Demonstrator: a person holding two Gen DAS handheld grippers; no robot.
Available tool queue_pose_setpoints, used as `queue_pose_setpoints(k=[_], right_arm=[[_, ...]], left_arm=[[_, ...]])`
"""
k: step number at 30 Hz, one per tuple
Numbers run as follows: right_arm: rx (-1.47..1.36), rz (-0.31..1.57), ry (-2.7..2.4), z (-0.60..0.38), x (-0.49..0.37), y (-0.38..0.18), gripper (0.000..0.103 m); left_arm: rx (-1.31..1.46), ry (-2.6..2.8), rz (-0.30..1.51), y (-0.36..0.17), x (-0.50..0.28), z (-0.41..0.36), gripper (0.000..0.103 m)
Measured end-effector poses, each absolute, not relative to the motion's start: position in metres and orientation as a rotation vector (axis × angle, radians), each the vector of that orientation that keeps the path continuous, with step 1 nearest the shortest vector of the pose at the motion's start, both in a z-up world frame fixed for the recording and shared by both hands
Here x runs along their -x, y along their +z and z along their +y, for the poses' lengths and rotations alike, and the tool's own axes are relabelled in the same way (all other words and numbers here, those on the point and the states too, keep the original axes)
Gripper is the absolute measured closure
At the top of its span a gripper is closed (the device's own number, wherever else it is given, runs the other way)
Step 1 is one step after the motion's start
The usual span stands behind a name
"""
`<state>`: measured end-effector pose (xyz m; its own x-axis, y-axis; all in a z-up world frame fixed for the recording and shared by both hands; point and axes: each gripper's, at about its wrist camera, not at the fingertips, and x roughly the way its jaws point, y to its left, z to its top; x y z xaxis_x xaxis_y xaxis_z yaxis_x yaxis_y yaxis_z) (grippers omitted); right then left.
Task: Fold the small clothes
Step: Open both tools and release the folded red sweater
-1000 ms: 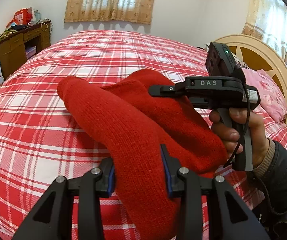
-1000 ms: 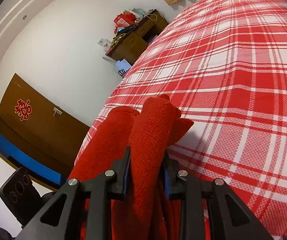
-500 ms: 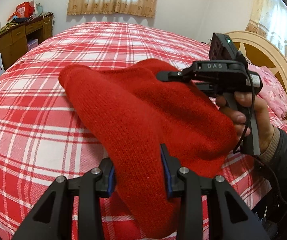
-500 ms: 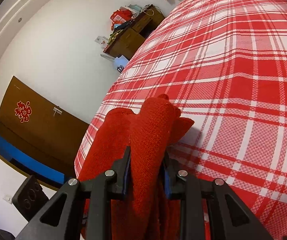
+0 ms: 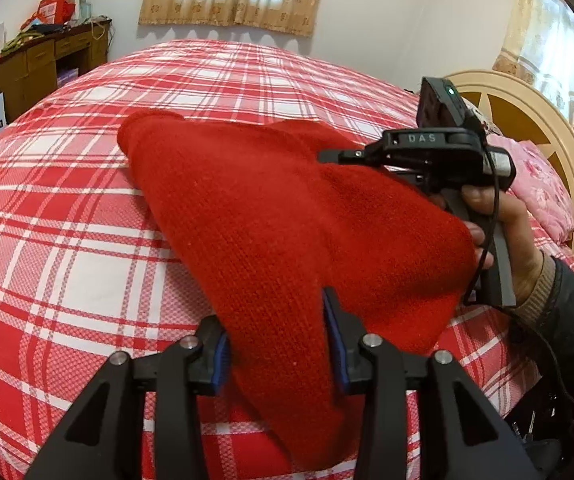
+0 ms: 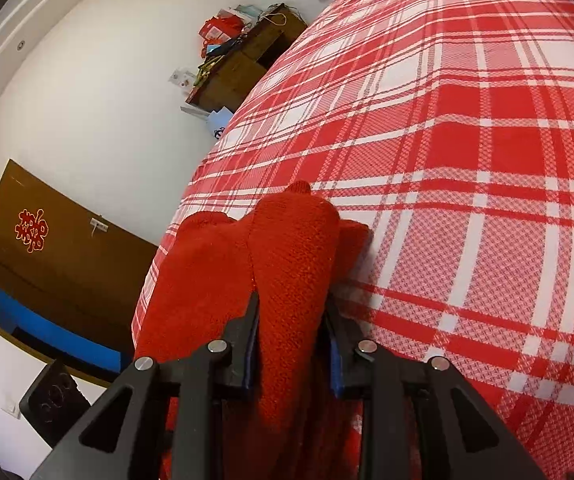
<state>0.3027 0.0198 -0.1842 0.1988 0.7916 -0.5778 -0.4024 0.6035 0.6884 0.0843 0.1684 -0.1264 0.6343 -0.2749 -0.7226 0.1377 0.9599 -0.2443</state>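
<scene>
The red knitted garment is spread over the near part of the red-and-white checked bedspread, toward the foot-side edge of the bed, its far end resting on the cover. A fold of it is seen between the blue pads of the left gripper, whose jaws are opening while the fabric is still pressed. Another bunched fold is gripped by the right gripper, likewise opening; in the left wrist view the letters "DAS" are read on its body. It is held by a hand. A wooden desk cluttered with bags is seen beyond the far corner.
</scene>
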Motion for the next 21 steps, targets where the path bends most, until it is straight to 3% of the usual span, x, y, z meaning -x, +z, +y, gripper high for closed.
queue_pose_setpoints(k=[7,9,15,17,21], right_arm=[[-0.472,1.007,0.831,-0.020,-0.276,-0.155,0.068],[-0.486,0.995,0.835,-0.036,-0.257,-0.146,0.068],[-0.361,1.056,0.869,-0.034,-0.196,-0.144,0.068],[-0.273,1.039,0.791,-0.033,-0.185,-0.147,0.083],[-0.435,1.088,0.781,-0.057,-0.191,-0.171,0.086]], left_arm=[[0.163,-0.182,0.802,-0.102,-0.077,0.178,0.050],[0.121,-0.129,0.745,-0.094,-0.077,0.179,0.035],[0.022,0.001,0.703,-0.103,-0.103,0.184,0.027],[0.010,0.033,0.739,-0.119,-0.114,0.188,0.026],[0.073,0.021,0.735,-0.126,-0.109,0.194,0.020]])
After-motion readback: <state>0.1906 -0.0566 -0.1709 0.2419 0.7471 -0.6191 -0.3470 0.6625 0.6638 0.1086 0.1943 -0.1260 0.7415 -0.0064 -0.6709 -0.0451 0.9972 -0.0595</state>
